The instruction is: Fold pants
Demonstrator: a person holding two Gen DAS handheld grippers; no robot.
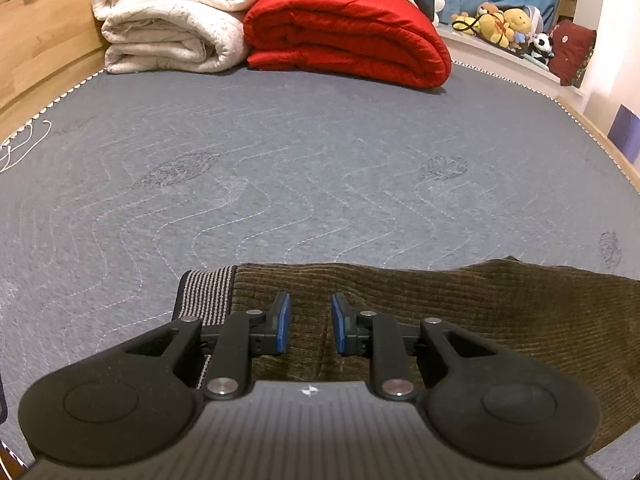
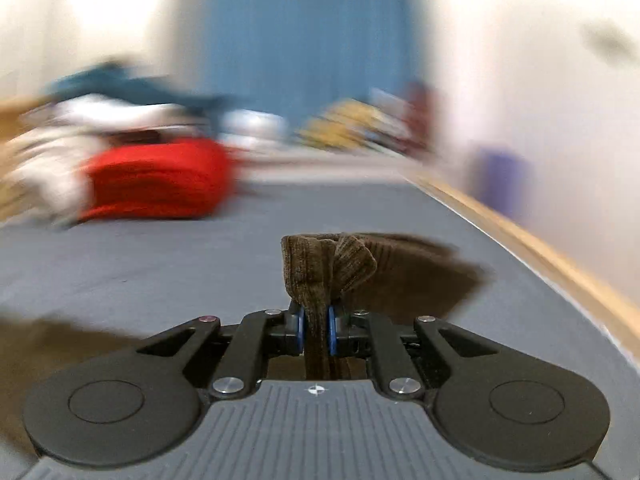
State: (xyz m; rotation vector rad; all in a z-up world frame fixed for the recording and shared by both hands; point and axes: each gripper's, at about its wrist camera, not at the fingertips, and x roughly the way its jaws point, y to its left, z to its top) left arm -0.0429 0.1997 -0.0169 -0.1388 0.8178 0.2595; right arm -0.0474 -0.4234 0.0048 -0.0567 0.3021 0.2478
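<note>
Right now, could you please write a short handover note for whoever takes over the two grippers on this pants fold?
Left gripper: open, poised over the brown corduroy pants next to the striped waistband, gripping nothing.
Right gripper: shut on a bunched fold of the pants, lifted off the grey mattress; that view is motion-blurred.
Done: the pants are on the mattress and one part is gripped.
Left: how far the fold has gone cannot be told. Probably carry the gripped part across, lay it flat, then release.
The red quilt and white quilt sit at the far end.
</note>
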